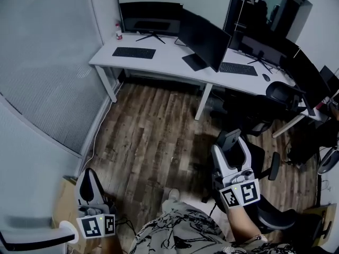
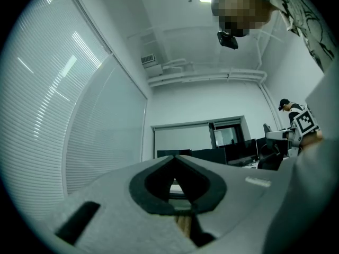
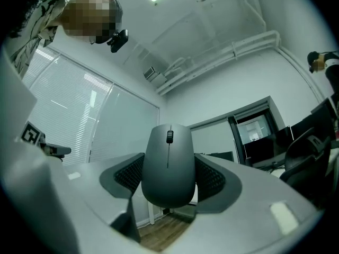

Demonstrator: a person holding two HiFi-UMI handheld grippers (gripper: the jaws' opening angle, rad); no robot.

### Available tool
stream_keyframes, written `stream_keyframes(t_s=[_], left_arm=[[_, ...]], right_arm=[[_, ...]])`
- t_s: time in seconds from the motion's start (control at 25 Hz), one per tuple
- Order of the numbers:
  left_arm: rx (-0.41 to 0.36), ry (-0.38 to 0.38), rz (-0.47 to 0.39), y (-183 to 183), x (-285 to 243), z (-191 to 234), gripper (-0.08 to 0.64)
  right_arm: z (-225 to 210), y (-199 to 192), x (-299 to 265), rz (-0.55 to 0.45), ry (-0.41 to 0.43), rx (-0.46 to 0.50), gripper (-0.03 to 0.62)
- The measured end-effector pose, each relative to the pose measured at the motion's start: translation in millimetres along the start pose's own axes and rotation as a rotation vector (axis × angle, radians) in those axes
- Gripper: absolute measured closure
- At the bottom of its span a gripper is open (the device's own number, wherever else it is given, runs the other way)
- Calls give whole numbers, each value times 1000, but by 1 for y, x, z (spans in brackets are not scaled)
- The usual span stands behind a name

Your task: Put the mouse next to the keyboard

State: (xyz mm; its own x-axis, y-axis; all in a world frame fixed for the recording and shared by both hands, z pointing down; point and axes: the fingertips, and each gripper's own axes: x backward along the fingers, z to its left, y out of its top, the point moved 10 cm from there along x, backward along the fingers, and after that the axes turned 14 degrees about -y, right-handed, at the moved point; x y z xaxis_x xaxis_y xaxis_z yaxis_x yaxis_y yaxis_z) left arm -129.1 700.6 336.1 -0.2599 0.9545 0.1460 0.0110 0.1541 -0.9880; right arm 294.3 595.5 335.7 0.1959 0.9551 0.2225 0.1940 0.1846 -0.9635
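Desk (image 1: 169, 62) far at 12 o'clock, grippers near.
On desk: left keyboard (image 1: 134, 52) at 11, before left monitor (image 1: 151, 17); right keyboard (image 1: 238, 68) at 1, desk mouse (image 1: 266, 77) just right of it. Office chair (image 1: 283, 94) before desk, at 2. Mouse (image 3: 168, 163) betw. right gripper (image 1: 229, 140) jaws at 5; left gripper (image 1: 89, 174) at 7.

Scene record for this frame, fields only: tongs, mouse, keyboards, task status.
left tongs: shut, empty
right tongs: shut on grey mouse, gripped by its sides
desk: white, beyond the wood floor
keyboards: left keyboard and right keyboard, both on desk
task status: mouse not yet set down
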Motion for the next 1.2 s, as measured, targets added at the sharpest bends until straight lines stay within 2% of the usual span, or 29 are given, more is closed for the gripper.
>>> stream_keyframes(t_s=[0.32,0.52,0.76,0.92,1.2], left_arm=[[7,-8,-14,-4,-75,6,559],[45,-22,-10,-14,-103,7,560],[23,-30,17,-22,-127,16,560],[26,-33,24,-33,-149,36,560],[21,-21,16,-38,-207,94,560]], right_arm=[[-31,-6,-61,-8,-20,-11,291],[-38,-13,-85,-6,-13,-26,291],[-38,-23,-107,11,-18,-16,291],[-36,-32,-127,19,-35,-14,291],[-12,-40,-186,-1,-55,14,291]])
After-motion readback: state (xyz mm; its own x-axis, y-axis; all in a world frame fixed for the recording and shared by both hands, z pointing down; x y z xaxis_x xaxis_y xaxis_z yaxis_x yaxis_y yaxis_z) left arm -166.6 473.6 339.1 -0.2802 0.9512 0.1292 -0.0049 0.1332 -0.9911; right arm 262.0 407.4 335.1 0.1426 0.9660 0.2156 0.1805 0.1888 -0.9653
